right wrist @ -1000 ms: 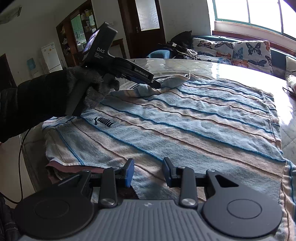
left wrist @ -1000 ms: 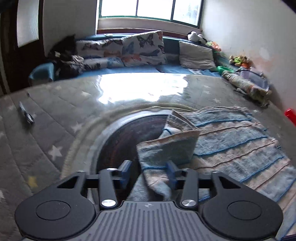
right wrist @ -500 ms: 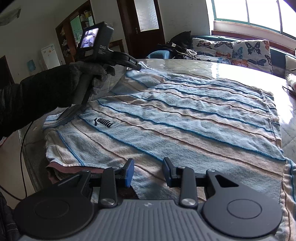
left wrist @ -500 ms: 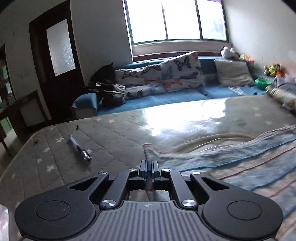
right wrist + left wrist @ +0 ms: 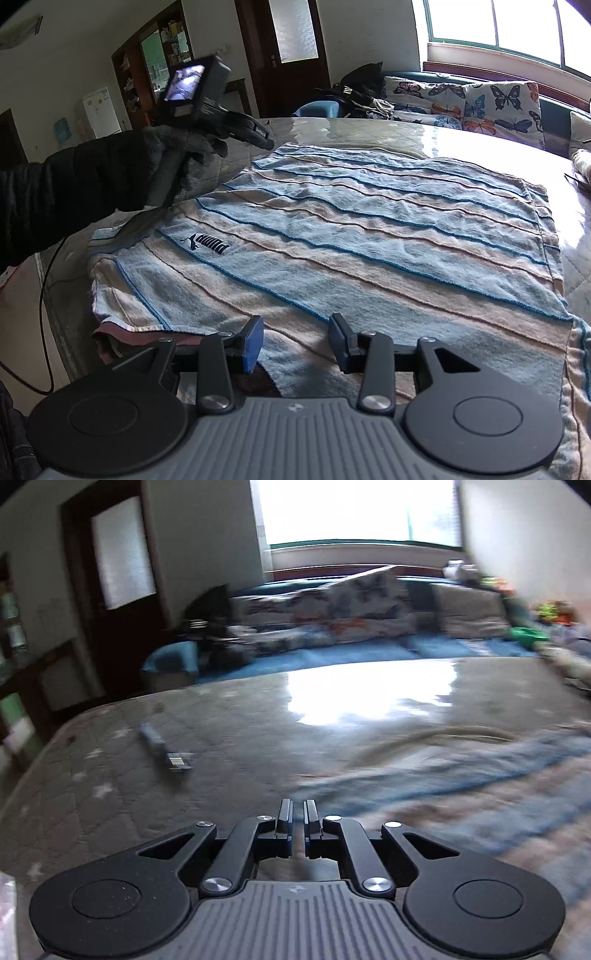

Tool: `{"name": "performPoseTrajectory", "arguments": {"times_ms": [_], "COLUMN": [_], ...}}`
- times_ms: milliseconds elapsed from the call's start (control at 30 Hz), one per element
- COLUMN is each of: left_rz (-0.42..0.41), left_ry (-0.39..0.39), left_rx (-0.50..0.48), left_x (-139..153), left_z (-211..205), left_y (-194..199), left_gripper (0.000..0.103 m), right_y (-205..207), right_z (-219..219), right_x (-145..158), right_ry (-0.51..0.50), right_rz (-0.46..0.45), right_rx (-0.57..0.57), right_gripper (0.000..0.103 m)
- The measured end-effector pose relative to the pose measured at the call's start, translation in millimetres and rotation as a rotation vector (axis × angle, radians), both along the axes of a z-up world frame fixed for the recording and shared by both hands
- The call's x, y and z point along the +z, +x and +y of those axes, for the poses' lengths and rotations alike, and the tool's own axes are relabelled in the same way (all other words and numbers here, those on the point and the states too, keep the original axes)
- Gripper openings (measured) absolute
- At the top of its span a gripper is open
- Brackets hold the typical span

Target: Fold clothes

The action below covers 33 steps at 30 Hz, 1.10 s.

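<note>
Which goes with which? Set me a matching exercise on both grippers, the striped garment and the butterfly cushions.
1 left gripper
2 right gripper
3 striped garment
4 butterfly cushions

a spread flat on the mattress
b fingers wide apart
c below the window
d fingers nearly together, holding nothing

Pairs: 1-d, 2-b, 3-a, 4-c

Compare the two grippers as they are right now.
The left gripper has its jaws nearly together with a thin gap and nothing between them; the right gripper stands wide open. The left is above the grey quilted mattress, the right over the blue-and-beige striped shirt. Both are black and hold nothing.
</note>
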<state>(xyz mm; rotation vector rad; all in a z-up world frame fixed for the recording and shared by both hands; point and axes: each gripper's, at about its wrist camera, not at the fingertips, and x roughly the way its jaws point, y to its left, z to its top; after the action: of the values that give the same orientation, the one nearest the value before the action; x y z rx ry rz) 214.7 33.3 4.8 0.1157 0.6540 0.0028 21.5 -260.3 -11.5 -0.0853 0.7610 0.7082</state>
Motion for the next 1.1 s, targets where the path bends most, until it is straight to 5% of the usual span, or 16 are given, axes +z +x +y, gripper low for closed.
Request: {"name": "performPoseTrajectory", "arguments": {"times_ms": [100,433,733,1100], "left_rz": [0.026,0.056,0.015,0.011], "left_ry": [-0.032,-0.036,-0.014,0.02], "left_rx": [-0.104,-0.069,-0.134,-0.351], "left_x": [-1.1,-13.6,5.3,1.7], "left_z": [-16.6,-12.2,-30.4,-75.5], "left_y": [-9.9,3.5,-39.4,-153.9], "left_gripper": [0.009,0.009,0.009,0.013], "right_y": [-1.1,-4.5,-15.6,-48.6], "right_z": [0.4,-3.7,-14.3,-4.7], "right_x": [0.4,1.7,7.5,8.5], "right_ry": [-0.001,0.002,0.008,-0.075], "right_rz": [0.0,0.001,0.002,0.008], "right_rx": [-0.006,-0.012,-0.028,0.059], "right_gripper": [0.039,0.04,0.041,0.045]}}
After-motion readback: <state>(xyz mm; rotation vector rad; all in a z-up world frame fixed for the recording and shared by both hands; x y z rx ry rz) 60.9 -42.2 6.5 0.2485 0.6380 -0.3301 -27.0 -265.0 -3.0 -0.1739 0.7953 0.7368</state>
